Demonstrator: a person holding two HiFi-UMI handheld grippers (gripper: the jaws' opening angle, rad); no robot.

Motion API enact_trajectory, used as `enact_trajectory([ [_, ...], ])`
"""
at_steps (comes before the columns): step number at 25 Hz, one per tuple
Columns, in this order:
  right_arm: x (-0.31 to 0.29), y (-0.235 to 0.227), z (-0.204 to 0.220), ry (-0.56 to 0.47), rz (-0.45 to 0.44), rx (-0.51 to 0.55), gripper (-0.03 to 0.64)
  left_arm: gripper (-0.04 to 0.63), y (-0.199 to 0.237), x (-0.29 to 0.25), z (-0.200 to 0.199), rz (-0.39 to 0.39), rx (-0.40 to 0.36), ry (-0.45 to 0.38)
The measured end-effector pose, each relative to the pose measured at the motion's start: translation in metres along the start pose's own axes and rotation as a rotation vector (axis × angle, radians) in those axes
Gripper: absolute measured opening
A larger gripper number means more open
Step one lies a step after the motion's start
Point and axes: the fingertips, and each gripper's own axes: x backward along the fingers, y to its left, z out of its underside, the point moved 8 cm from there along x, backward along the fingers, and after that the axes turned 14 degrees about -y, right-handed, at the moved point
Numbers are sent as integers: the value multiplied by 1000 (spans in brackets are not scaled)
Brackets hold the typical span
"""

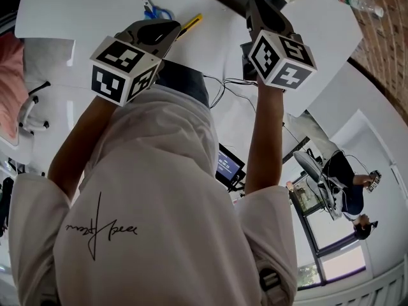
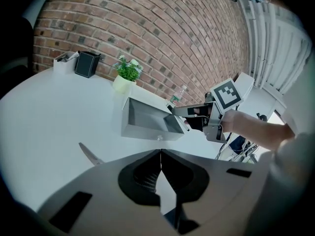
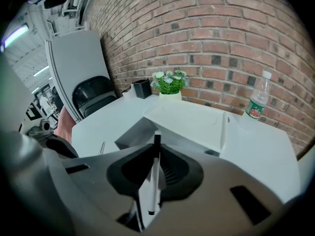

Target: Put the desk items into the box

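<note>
The right tool (image 3: 157, 149) is squeezed on a thin white pen (image 3: 152, 191). The pen sticks up between the jaws. Only a small bit is pinched, so I think the pen could slip and drop on the counter (image 3: 98, 127). It could miss the open box (image 3: 129, 134) just ahead at 12 o'clock. The left tool (image 2: 161, 155) is clenched on nothing. Scissors (image 2: 87, 154) lie at its 10 o'clock, not yet in the box. Far off at the right tool's 2 o'clock, a bottle (image 3: 257, 101) could get bumped over.

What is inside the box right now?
In the left gripper view the box shows only bare grey walls and floor; its near wall hides the front strip. The right gripper holds the pen.
</note>
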Motion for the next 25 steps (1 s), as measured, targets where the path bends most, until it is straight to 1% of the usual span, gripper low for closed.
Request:
enact_trajectory([
  [15, -22, -3, 8, 71, 4, 33, 61, 6, 11, 16, 2, -23, 49, -17],
  [17, -26, -3, 11, 84, 1, 32, 61, 6, 12, 19, 3, -28, 47, -14],
  [20, -31, -3, 13, 97, -2, 37, 61, 6, 14, 21, 3, -39, 22, -11],
  [25, -37, -1, 19, 117, -8, 51, 61, 6, 16, 25, 7, -49, 33, -12],
])
